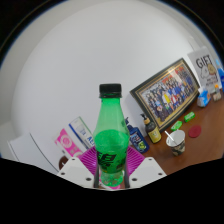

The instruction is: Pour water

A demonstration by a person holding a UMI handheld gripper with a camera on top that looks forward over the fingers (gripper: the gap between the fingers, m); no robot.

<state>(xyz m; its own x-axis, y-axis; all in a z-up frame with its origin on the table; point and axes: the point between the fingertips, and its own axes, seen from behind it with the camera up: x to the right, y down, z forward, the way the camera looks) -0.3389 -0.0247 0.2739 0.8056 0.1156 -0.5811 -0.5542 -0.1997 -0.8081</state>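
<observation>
While gripper (111, 176) clamps bottle (110, 135), cluttered wooden table (205, 150) meets white wall (70, 70).

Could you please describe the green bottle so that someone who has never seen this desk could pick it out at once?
Start at the wooden desk against the white wall, where a framed group photo leans. In front of that clutter, the green bottle stands between the fingers of the gripper. It is the tallest thing there, see-through green with a black cap and a dark label.
</observation>
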